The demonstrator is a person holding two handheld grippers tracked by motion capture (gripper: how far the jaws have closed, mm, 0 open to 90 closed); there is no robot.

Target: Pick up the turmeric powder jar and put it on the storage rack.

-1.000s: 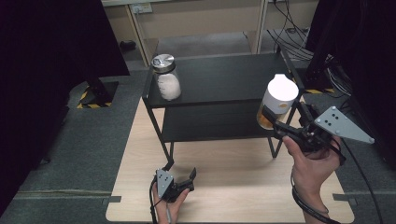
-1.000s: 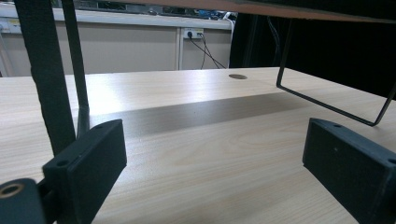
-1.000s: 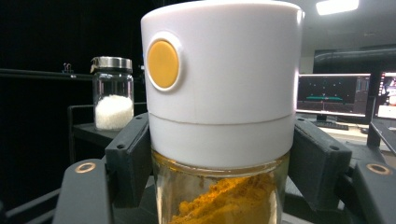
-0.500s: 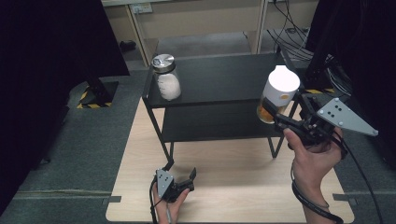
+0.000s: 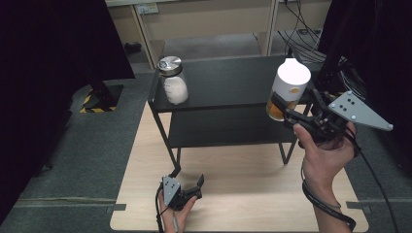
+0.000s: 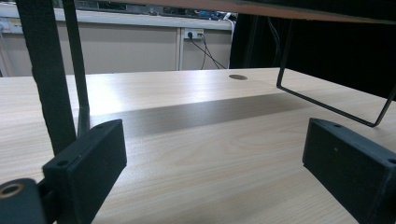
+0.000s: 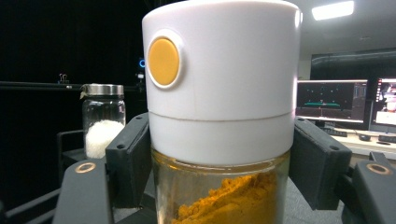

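**Between the right tool's jaws: a jar of orange powder**

At the right end of the rack, our right tool (image 5: 286, 112) is clamped on the glass jar of orange powder with a tall white cap (image 5: 286, 87), jaws pressing either side just under the cap. We hold it upright, raised above the top shelf of the black metal two-tier rack (image 5: 228, 82). Well apart, at that shelf's left end, stands a clear glass jar of white powder with a silver lid (image 5: 173, 80). Our left tool (image 5: 187, 190) rests low on the pale wooden surface (image 5: 252, 194), jaws apart with nothing between them.
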